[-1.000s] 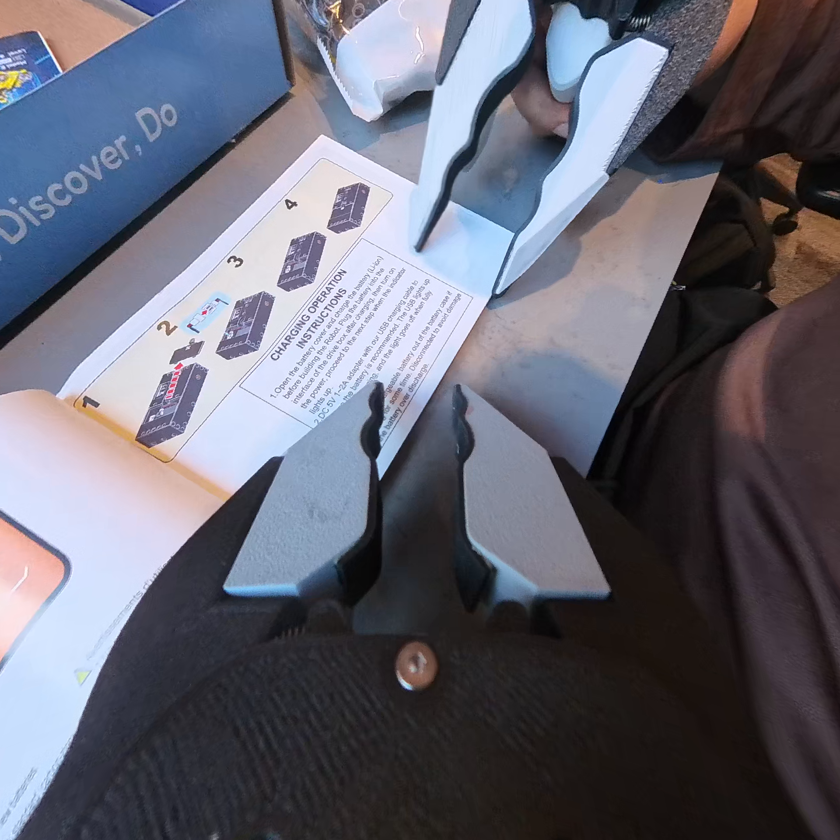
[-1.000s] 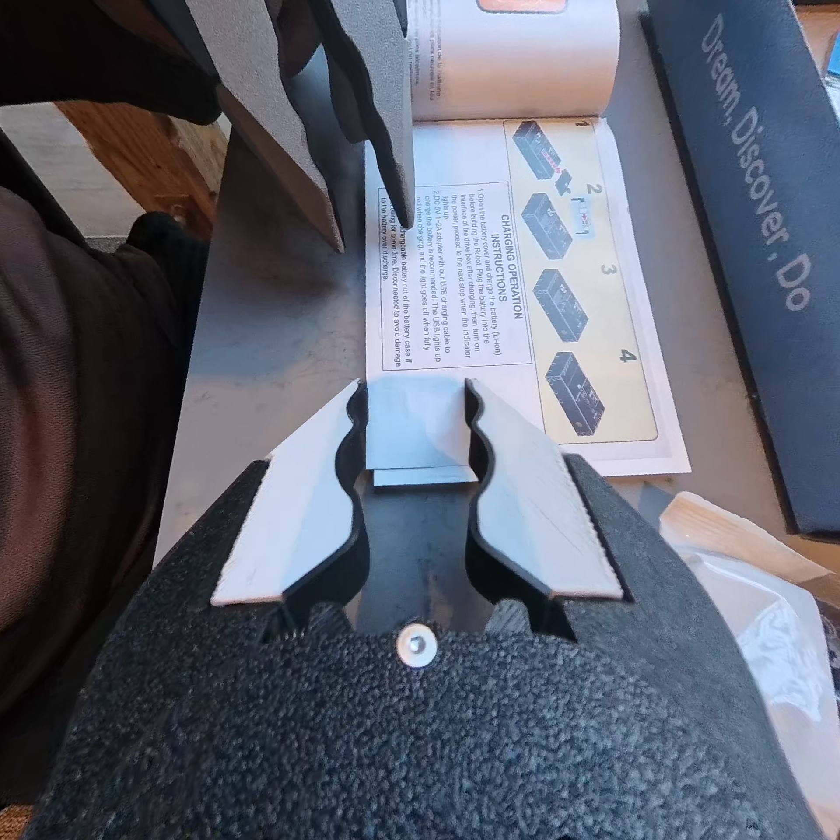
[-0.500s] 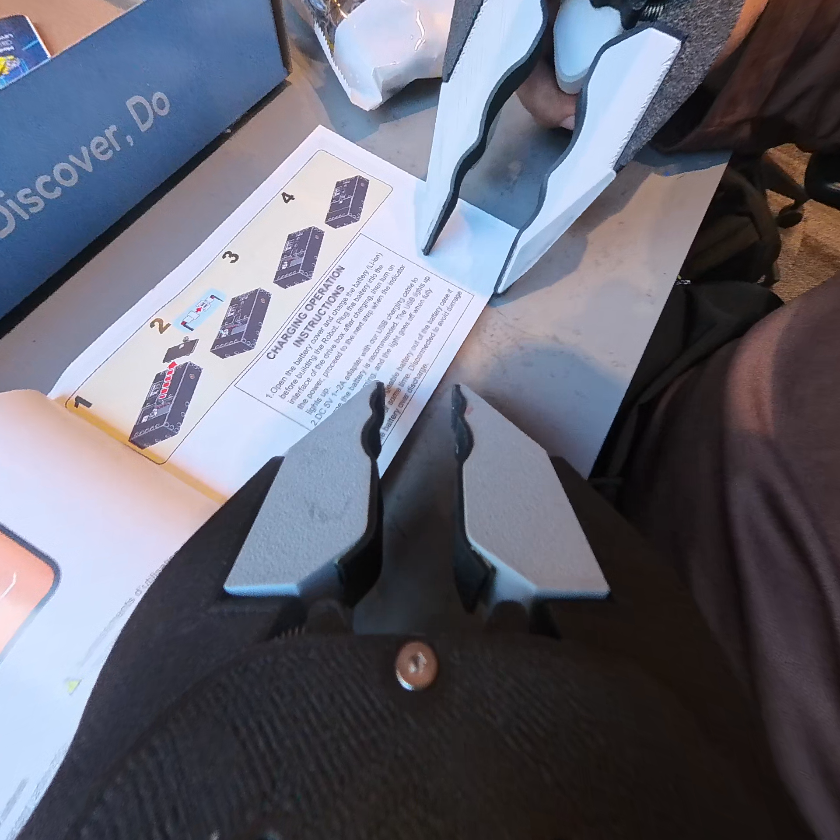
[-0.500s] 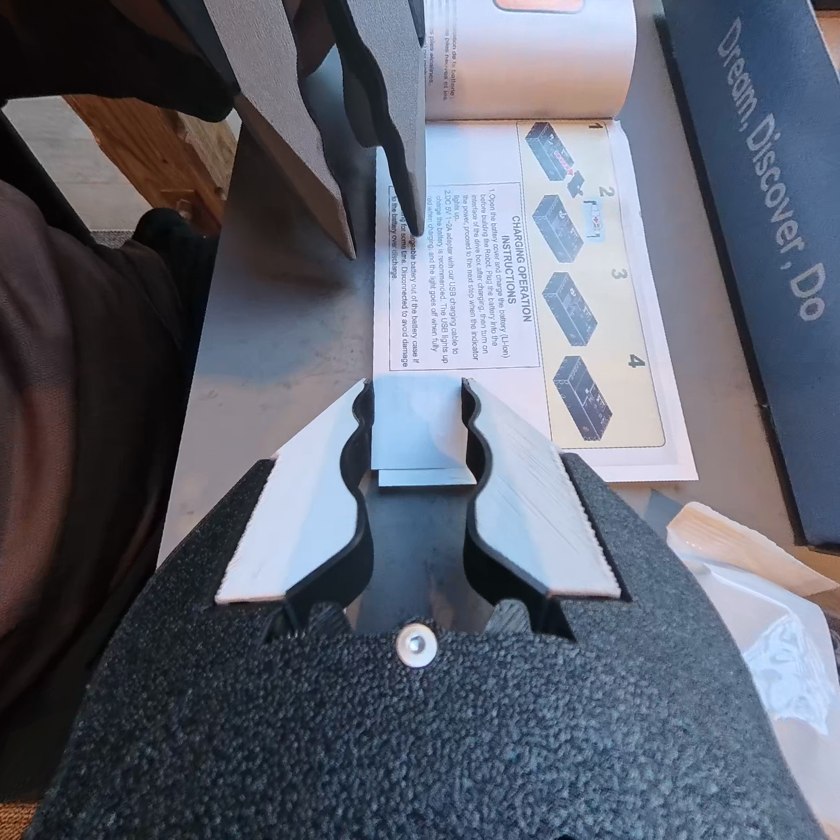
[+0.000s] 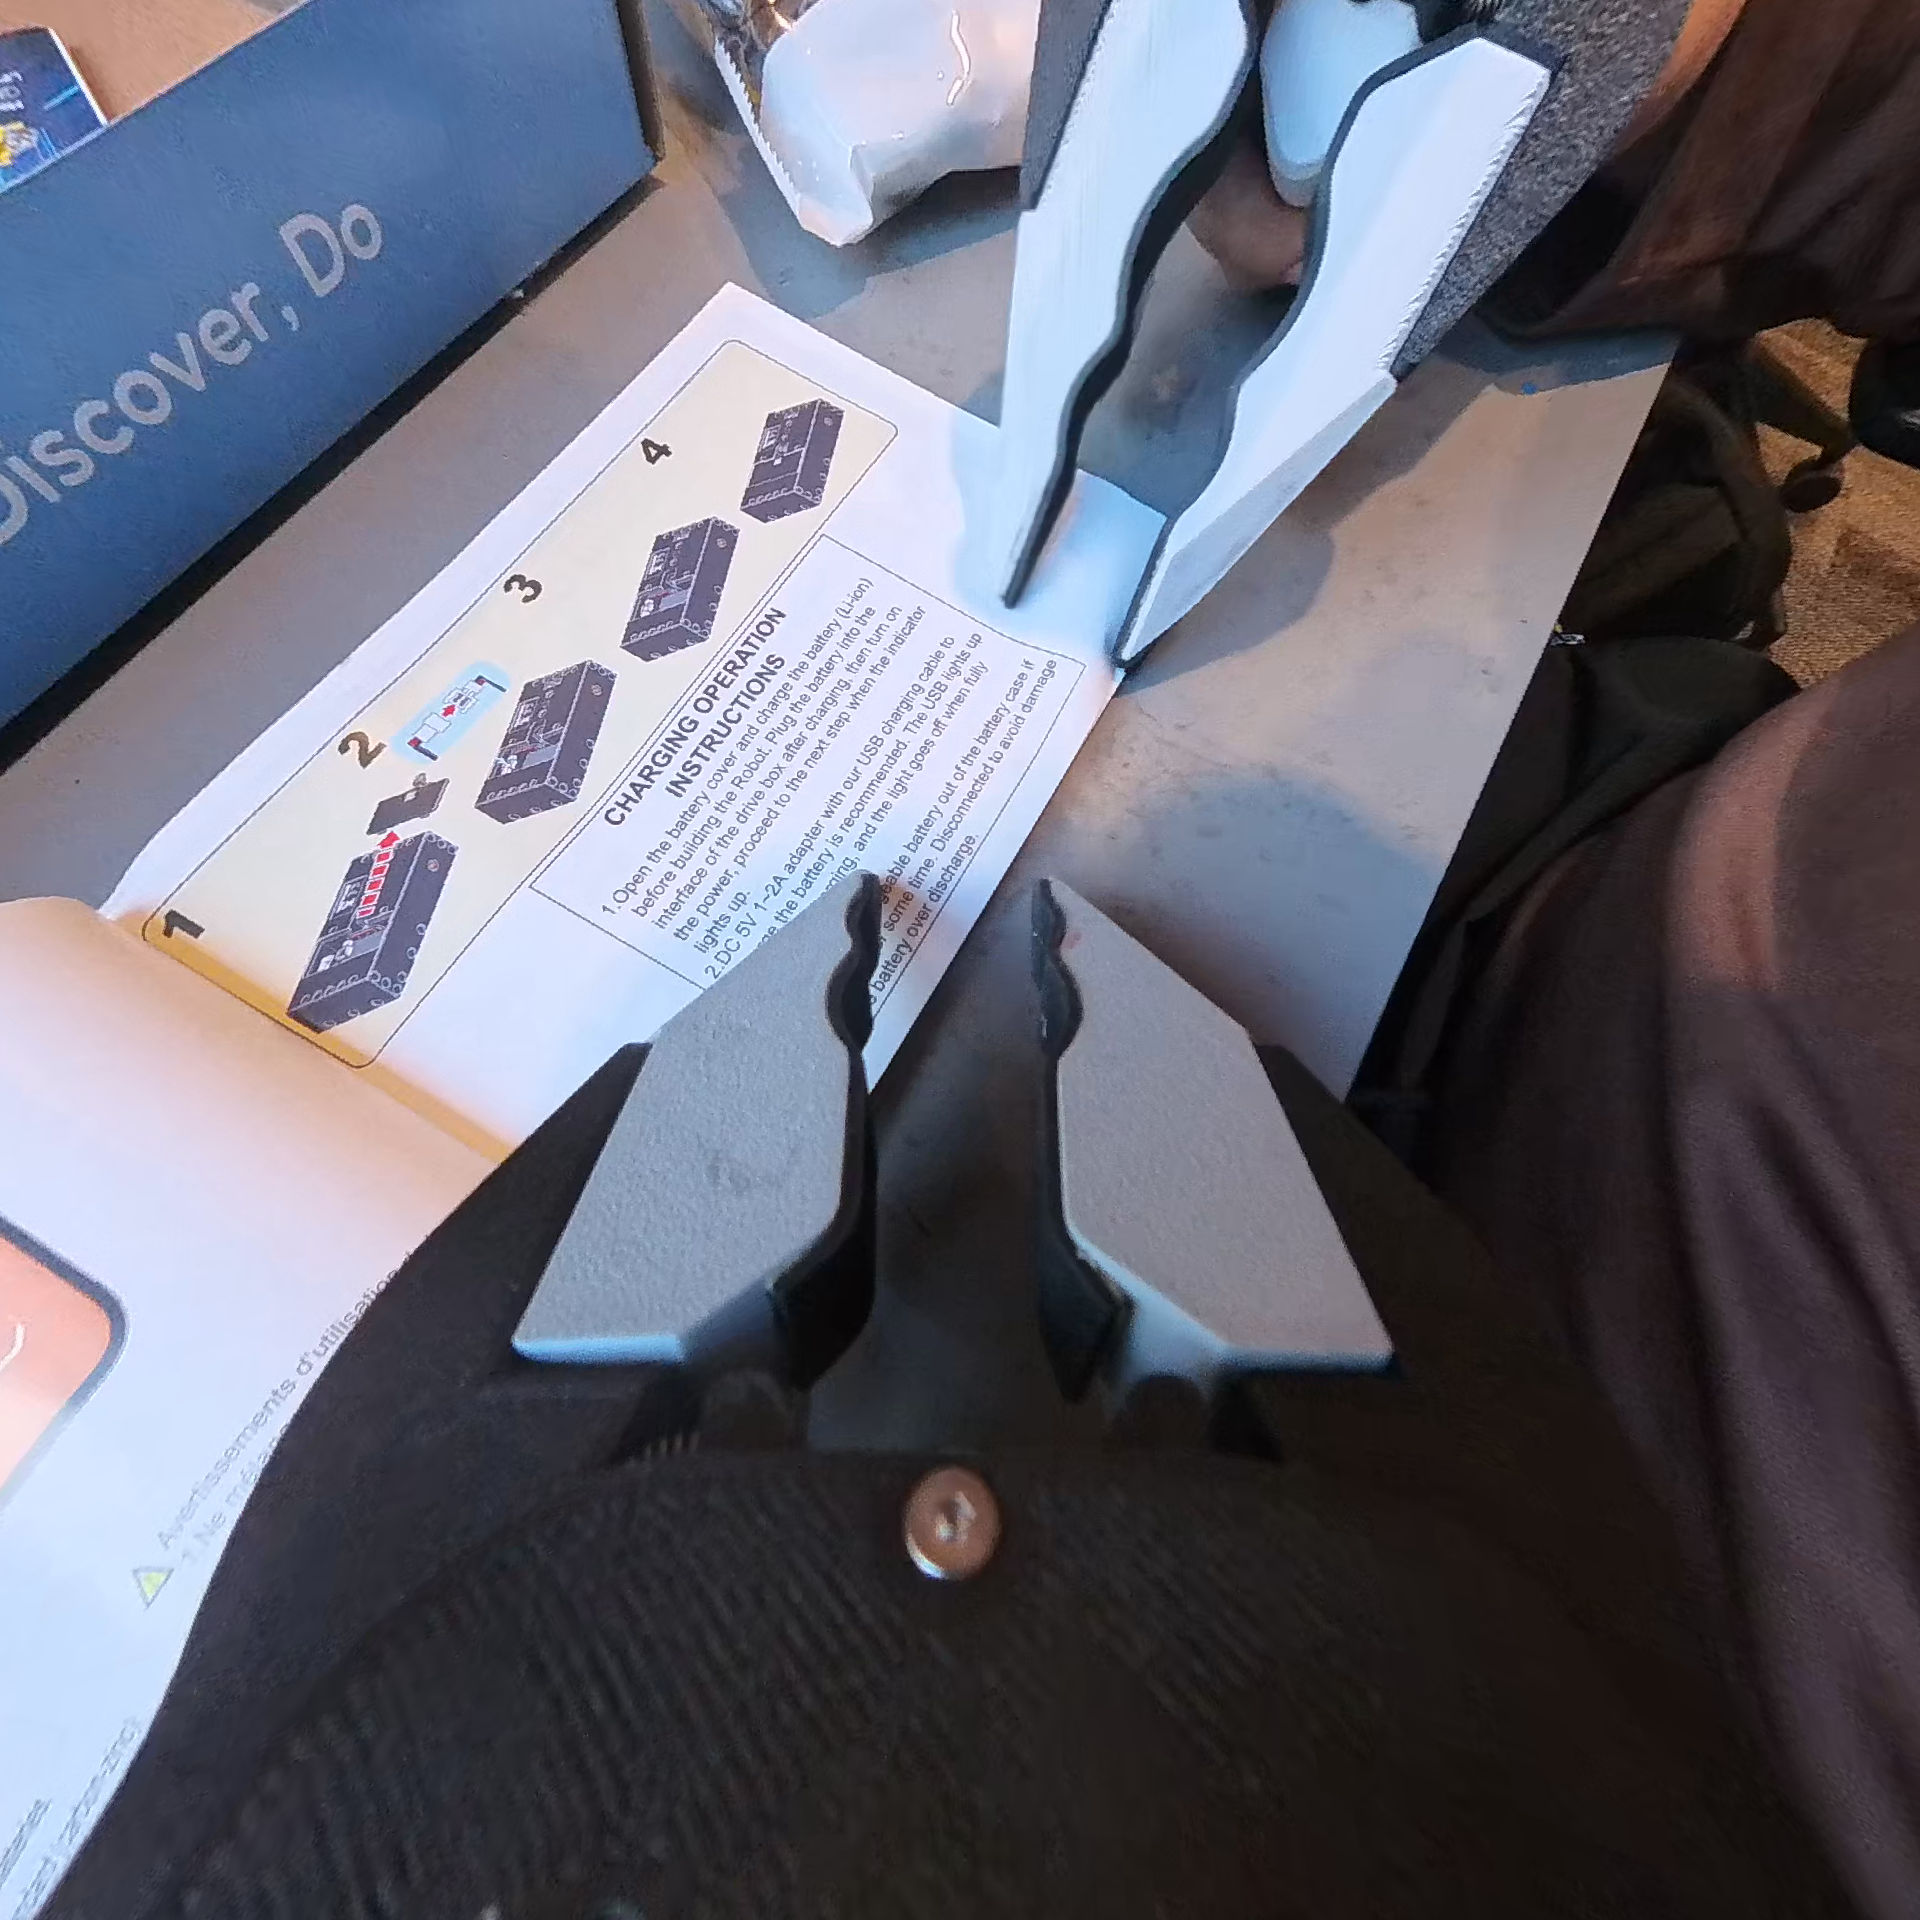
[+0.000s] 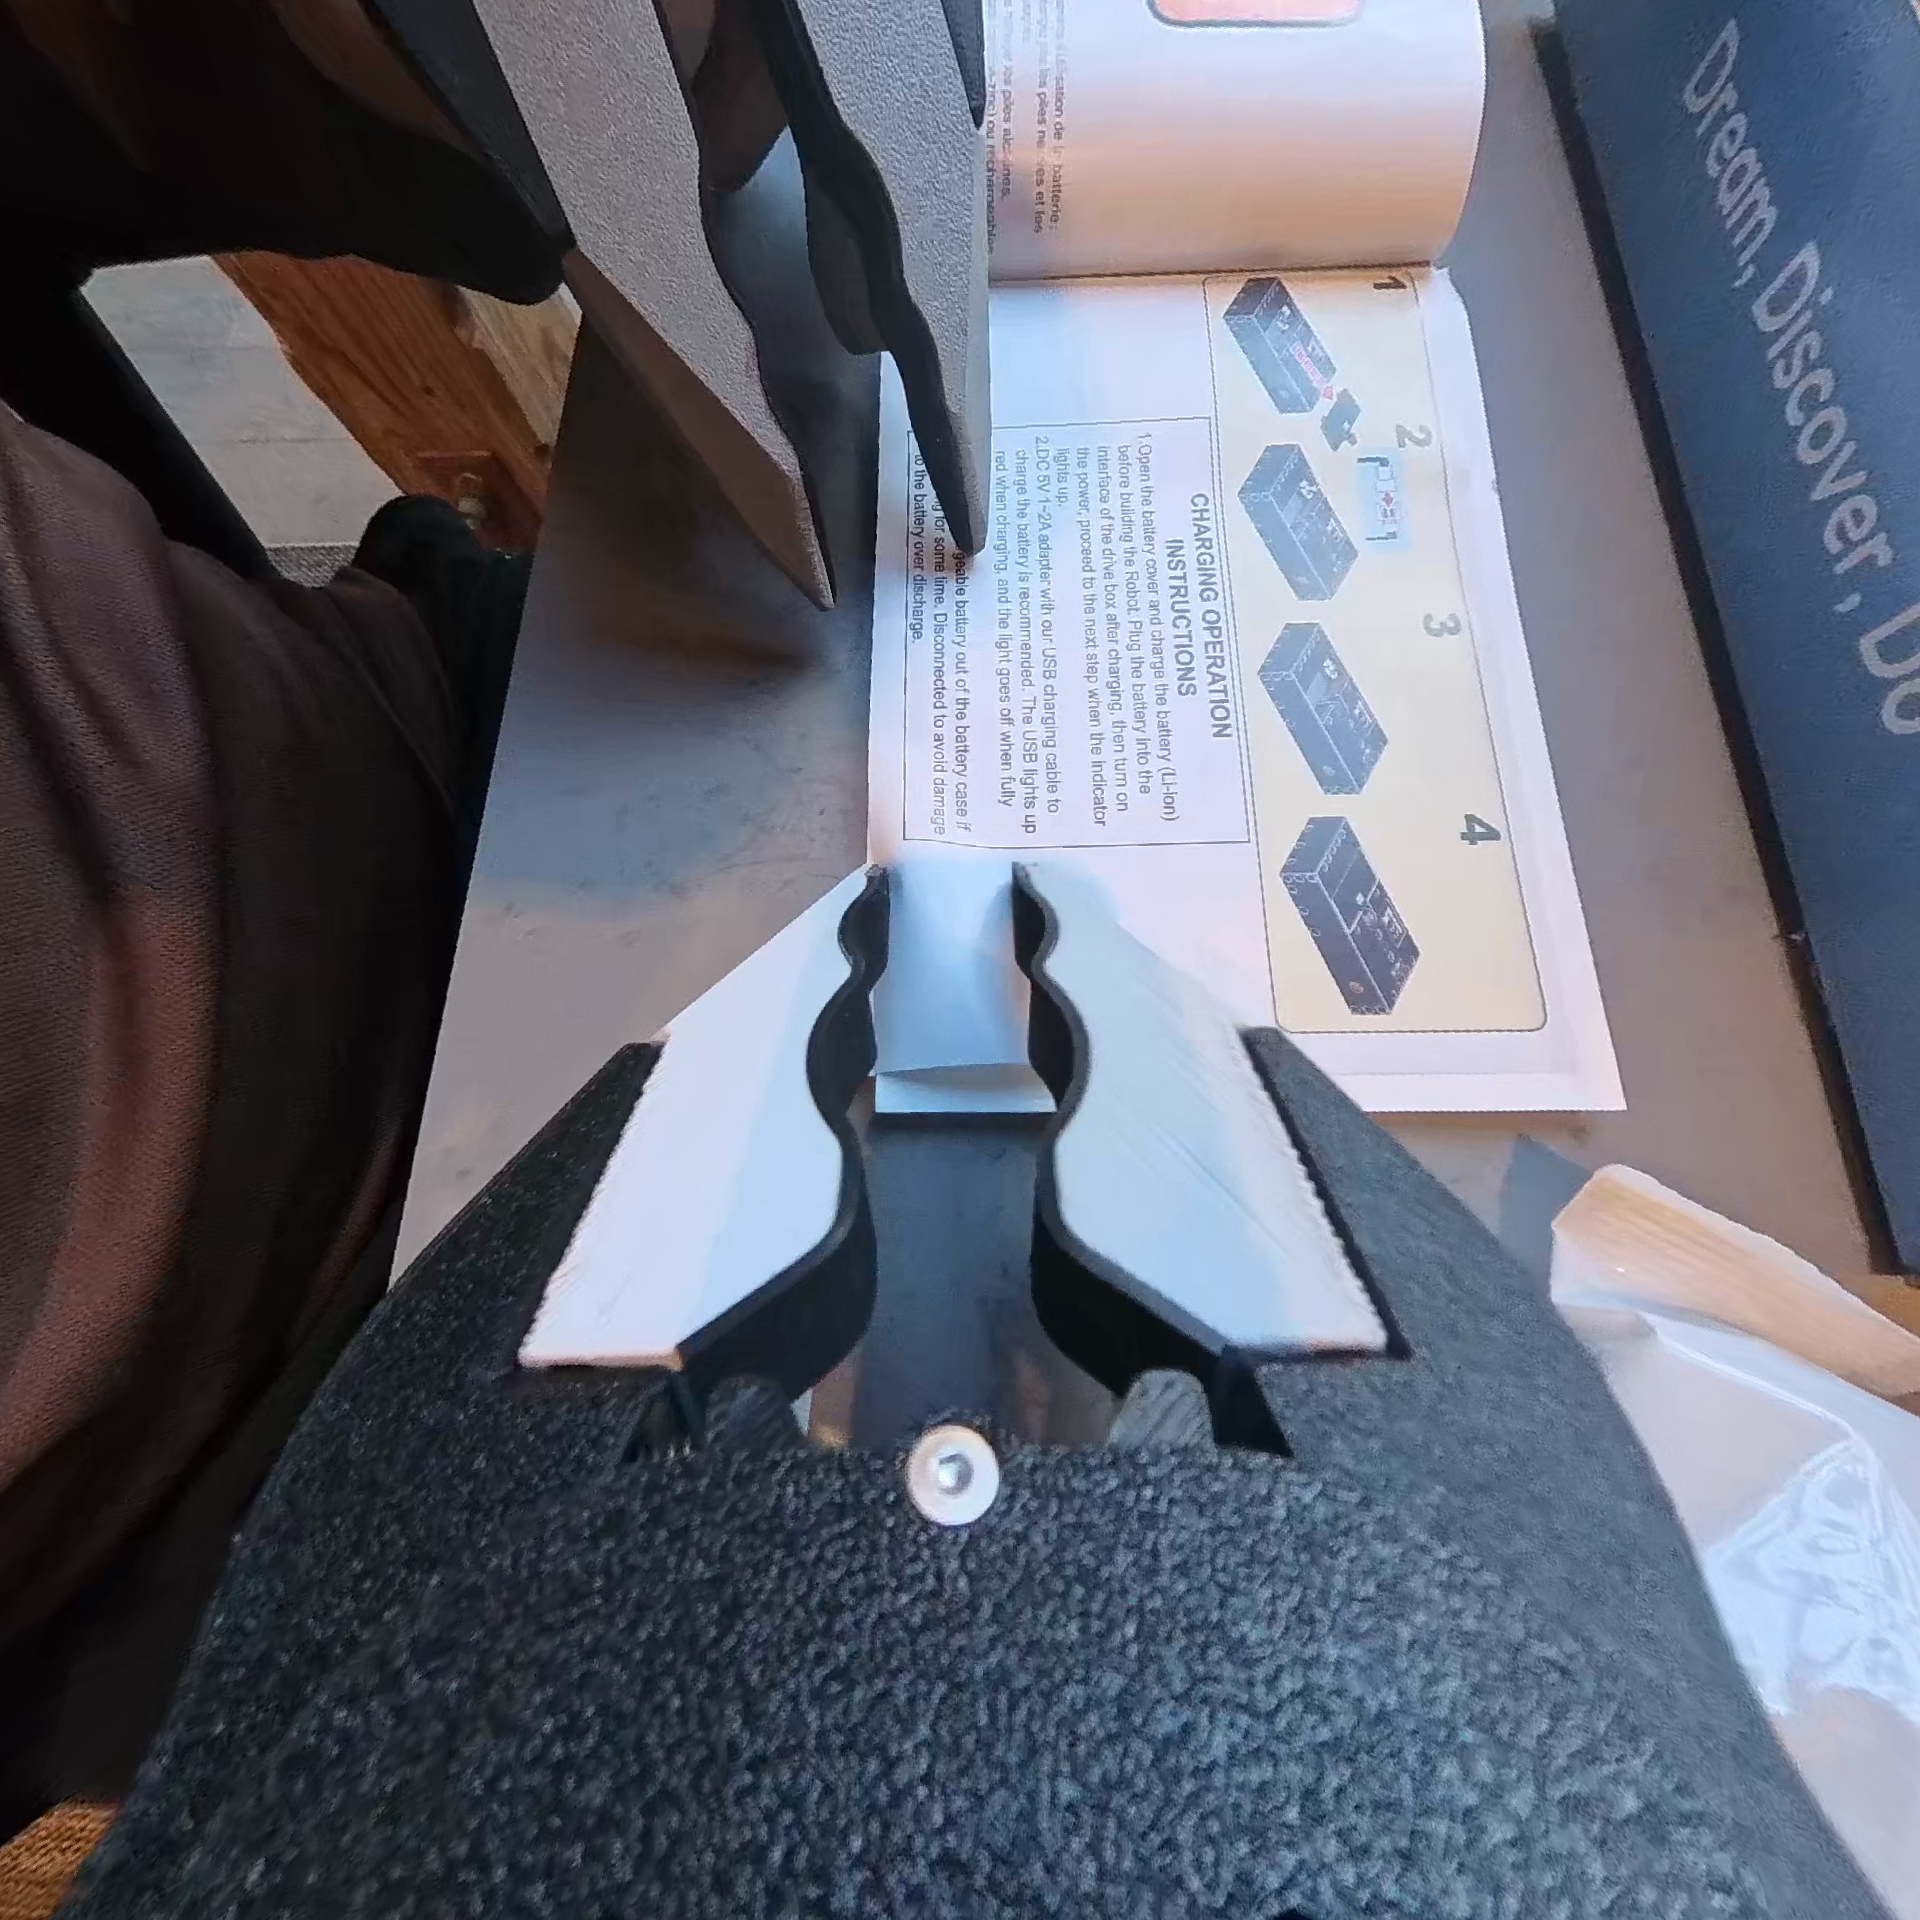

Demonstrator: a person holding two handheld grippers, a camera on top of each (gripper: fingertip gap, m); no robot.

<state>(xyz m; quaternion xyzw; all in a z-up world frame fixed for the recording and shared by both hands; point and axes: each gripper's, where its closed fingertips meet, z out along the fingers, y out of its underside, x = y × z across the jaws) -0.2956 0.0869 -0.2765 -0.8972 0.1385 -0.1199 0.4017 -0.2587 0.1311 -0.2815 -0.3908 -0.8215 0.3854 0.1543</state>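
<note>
Booklet: we see an open instruction booklet (image 5: 665, 665) lying flat on the grey counter (image 5: 1278, 831); its near page carries numbered pictures of a dark block and a boxed panel of print; its other page curves up at the fold.
Right claw: our right claw (image 6: 948, 883), with white fingers, stands on the booklet's free corner; the jaws are parted by a narrow gap and that corner of the page lifts between them; whether they pinch it we cannot tell.
Left claw: our left claw (image 5: 951, 899), with grey fingers, hangs over the page's near edge; one fingertip over the print, the other over bare counter; jaws narrowly parted and holding nothing.
Around: a dark blue box (image 6: 1766, 520) lies along the booklet's far side; a white plastic bag (image 5: 894, 114) sits beyond the page's end; a person's dark-clothed lap (image 5: 1662, 1143) is at the counter's edge.
</note>
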